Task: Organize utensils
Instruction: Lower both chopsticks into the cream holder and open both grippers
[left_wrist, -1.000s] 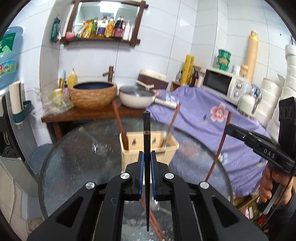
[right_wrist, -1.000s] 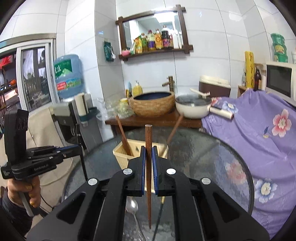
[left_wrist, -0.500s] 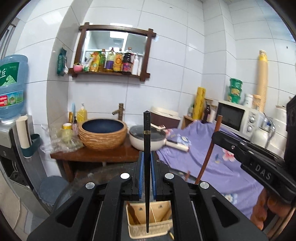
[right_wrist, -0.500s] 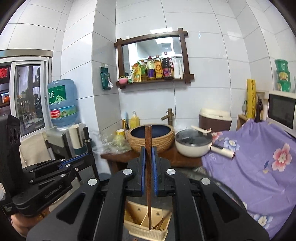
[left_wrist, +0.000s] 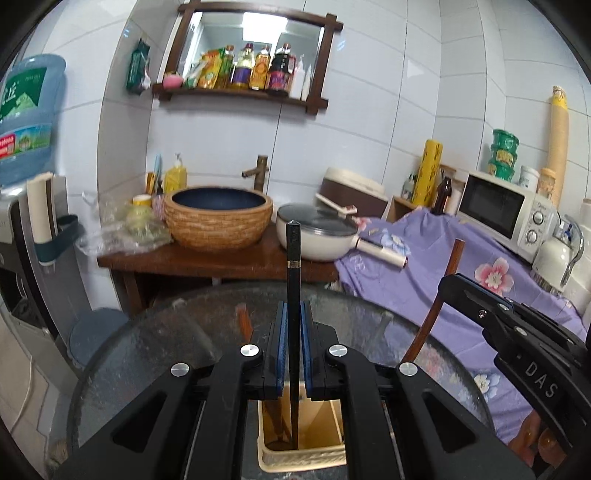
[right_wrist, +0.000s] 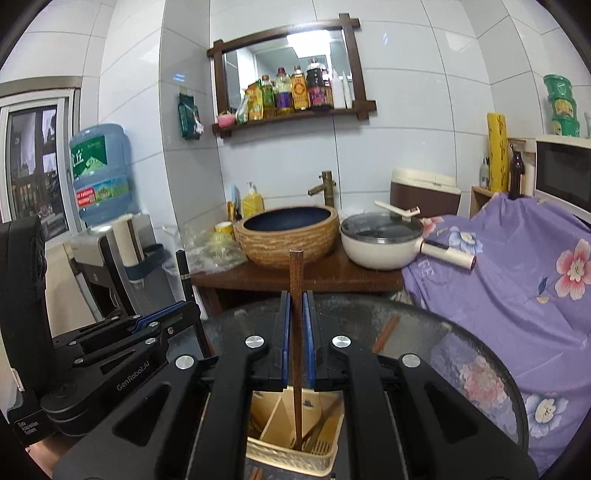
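Chopsticks are gripped upright, one per gripper: the left gripper (left_wrist: 293, 343) clamps a black chopstick (left_wrist: 293, 291) (gold band near its top), the right gripper (right_wrist: 296, 339) a brown wooden chopstick (right_wrist: 296, 295). Both lower ends reach into the cream utensil basket (right_wrist: 291, 456) on the glass table (right_wrist: 476, 354).
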